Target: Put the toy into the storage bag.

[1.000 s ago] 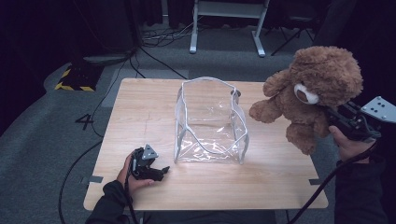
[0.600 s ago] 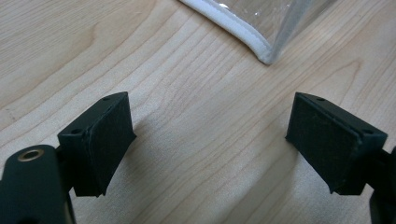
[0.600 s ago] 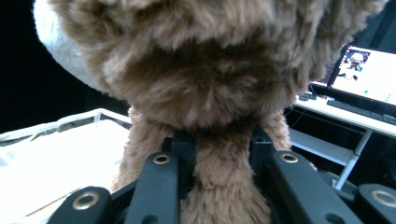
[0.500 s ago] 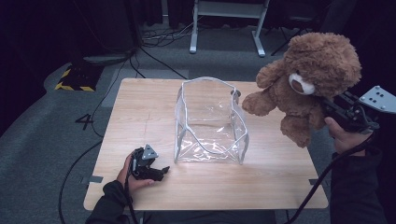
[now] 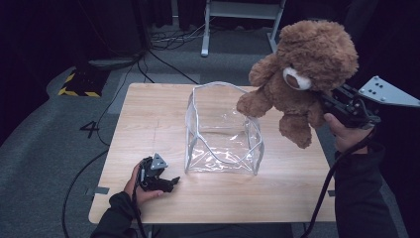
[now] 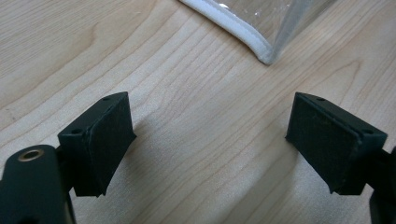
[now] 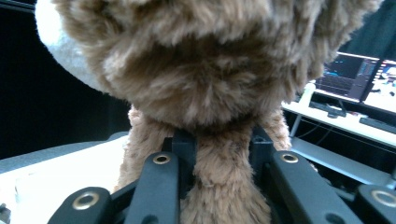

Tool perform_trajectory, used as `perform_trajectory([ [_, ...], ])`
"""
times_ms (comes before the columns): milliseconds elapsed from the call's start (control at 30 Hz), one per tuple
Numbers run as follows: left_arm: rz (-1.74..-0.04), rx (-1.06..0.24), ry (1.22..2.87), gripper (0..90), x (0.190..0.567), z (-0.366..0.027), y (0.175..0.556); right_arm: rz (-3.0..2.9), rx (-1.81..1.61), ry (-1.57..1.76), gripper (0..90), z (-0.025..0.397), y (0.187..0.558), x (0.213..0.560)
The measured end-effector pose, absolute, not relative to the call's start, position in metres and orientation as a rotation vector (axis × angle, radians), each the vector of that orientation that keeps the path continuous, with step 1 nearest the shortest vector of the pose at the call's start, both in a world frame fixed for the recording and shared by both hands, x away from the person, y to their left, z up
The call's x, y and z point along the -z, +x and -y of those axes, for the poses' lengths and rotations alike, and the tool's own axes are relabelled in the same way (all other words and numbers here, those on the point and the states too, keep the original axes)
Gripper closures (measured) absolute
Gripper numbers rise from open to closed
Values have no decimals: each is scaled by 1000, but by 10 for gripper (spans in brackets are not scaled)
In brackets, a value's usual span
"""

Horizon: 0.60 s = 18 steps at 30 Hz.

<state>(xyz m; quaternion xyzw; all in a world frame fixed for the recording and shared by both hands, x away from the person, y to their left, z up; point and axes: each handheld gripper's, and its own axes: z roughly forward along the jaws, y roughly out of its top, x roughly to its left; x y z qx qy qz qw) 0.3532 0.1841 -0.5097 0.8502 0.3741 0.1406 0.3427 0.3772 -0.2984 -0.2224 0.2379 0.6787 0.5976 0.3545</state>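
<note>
The room is dark around the wooden table (image 5: 148,114). The right gripper (image 5: 331,102) is clamping the teddy bear (image 5: 304,64) in the air. The clear bag (image 5: 223,130) is standing open below and to its left. The left gripper (image 5: 166,183) is resting open on the table, beside the bag corner.

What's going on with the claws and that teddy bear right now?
Right claw shut on teddy bear, held up beside clear bag. Left claw open, on table. Bag mouth open, nothing blocking.
</note>
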Motion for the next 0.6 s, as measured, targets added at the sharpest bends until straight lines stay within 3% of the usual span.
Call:
perform_trajectory([
  [600,-974,-364,2210,147,510,-184,353,-1833,-1567,579,726,243,395,224],
])
